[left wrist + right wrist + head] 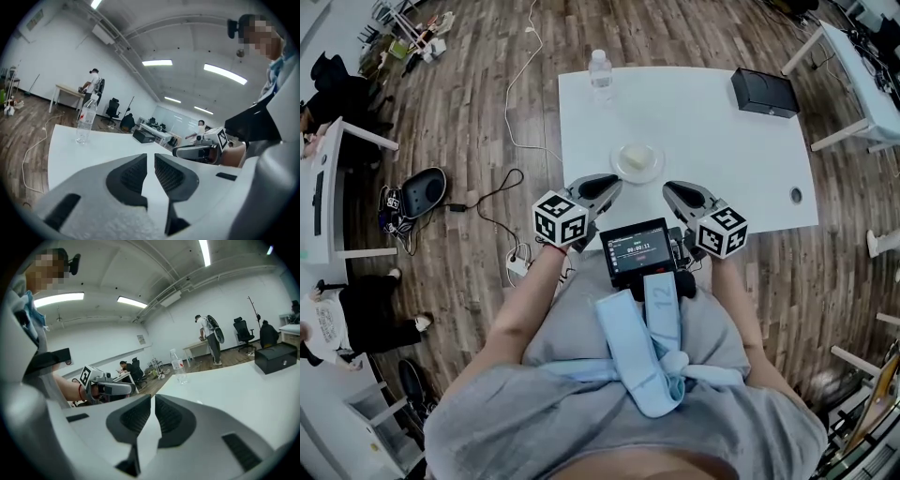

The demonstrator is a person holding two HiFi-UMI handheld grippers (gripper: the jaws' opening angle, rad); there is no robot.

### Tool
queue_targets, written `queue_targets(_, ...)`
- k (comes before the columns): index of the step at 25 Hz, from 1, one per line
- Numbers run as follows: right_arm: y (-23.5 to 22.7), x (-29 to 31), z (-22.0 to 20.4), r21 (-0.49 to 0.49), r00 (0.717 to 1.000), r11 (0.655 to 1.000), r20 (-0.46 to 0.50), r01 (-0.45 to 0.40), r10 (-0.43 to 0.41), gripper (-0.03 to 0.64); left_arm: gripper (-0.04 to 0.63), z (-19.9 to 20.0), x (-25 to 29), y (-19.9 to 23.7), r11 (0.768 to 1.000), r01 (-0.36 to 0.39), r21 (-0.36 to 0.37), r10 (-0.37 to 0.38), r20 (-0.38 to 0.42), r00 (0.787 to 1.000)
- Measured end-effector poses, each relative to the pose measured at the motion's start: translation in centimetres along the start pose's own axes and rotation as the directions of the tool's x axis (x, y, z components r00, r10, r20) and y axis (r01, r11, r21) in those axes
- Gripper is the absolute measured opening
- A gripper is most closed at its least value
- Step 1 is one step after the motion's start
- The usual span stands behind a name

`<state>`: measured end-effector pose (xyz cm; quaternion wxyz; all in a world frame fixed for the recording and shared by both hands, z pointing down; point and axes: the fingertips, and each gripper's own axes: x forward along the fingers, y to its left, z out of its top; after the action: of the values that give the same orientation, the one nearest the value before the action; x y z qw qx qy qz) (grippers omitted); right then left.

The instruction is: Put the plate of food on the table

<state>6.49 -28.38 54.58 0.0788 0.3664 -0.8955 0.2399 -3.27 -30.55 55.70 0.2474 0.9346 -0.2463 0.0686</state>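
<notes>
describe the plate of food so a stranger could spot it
Start at the white table and go towards its near edge, left of the middle. The plate of food lies there, a round pale dish with a pale mound on it; its neighbours are an upright clear bottle at the far edge and a black box at the far right corner.

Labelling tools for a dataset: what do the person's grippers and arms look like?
The left gripper and right gripper have pale grey shells, dark ribbed pads, each carrying a cube of black-and-white square markers. A red band circles the left wrist; forearms are unsleeved.
</notes>
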Motion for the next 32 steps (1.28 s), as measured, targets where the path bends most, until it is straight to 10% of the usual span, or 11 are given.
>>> queue_targets(10,3.3,-2.1,0.7,-0.058,0.997,0.998,0.073,-0.008,0.012,0.038,0.061,1.1,-1.5,-3.7,0.983,0.006,0.181,-0.014,0.046,0.999)
queue_targets(32,4.1,-1.6,1.8,-0.064,0.998,0.998,0.062,-0.021,0.025,0.037,0.061,0.9,-0.7,-4.6,0.984,0.066,0.163,-0.07,0.024,0.997)
